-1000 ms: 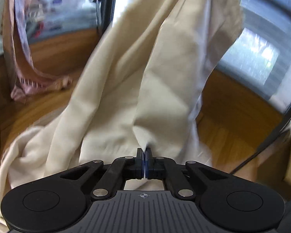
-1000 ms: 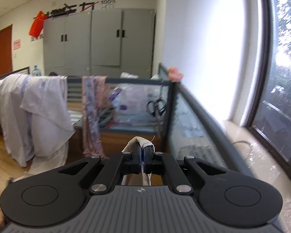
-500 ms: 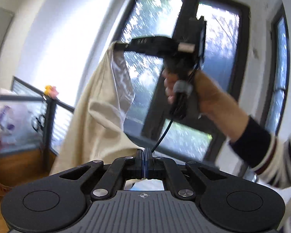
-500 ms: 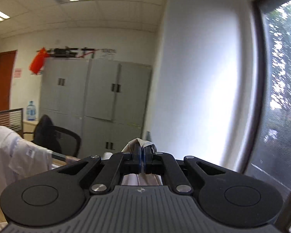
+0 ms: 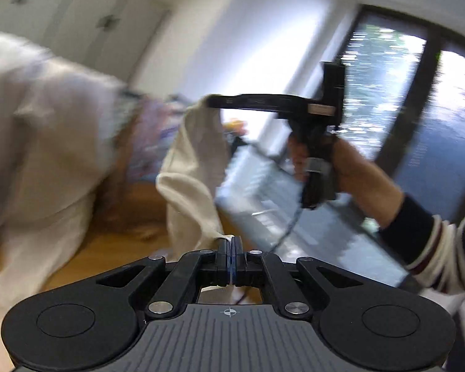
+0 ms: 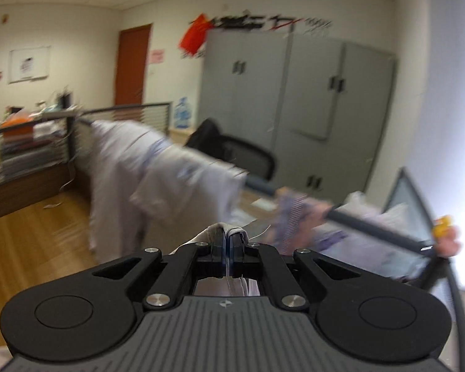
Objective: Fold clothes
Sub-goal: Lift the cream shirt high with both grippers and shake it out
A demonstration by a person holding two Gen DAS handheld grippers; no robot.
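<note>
Both grippers pinch the cream garment (image 5: pixel 195 167) aloft above the wooden floor (image 5: pixel 114 248), left gripper (image 5: pixel 231 243) clamped on its low edge and right gripper (image 6: pixel 228 240) on a high corner, likely stretching it out for folding.

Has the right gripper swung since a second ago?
Yes. The right gripper, shut on cream cloth, swung left: the grey cabinets now sit right of centre.
</note>
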